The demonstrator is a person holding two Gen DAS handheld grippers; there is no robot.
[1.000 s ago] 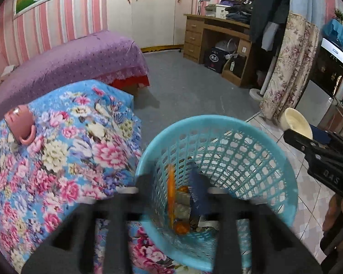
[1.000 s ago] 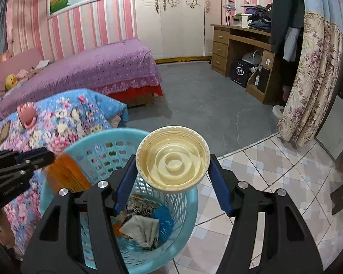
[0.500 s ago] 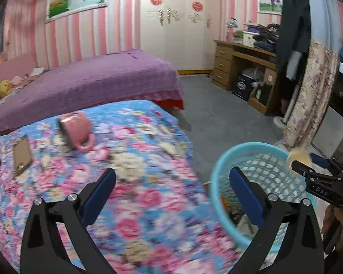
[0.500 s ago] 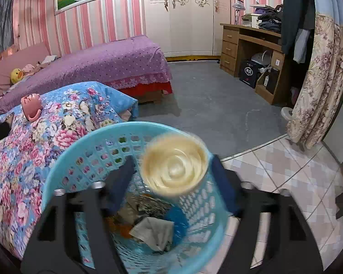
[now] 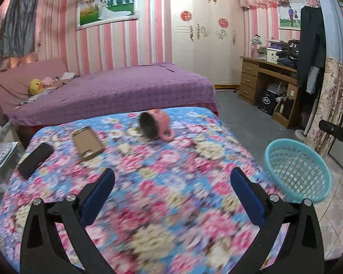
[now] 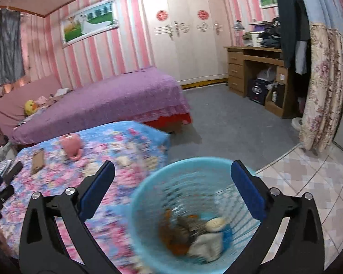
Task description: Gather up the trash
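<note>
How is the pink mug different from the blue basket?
The mug is pink and solid; the basket is light blue and full of holes. The mug lies tipped on its side on the flowery table; the basket stands upright beside the table. The mug looks empty; the basket holds trash. Both are round and open-topped.

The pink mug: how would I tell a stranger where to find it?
Find the table with the flowered cloth in front of the purple bed. Near the table's far edge lies the pink mug, tipped on its side. Its neighbours, a tan phone case and a black remote, are flat; only the mug is round and pink.
</note>
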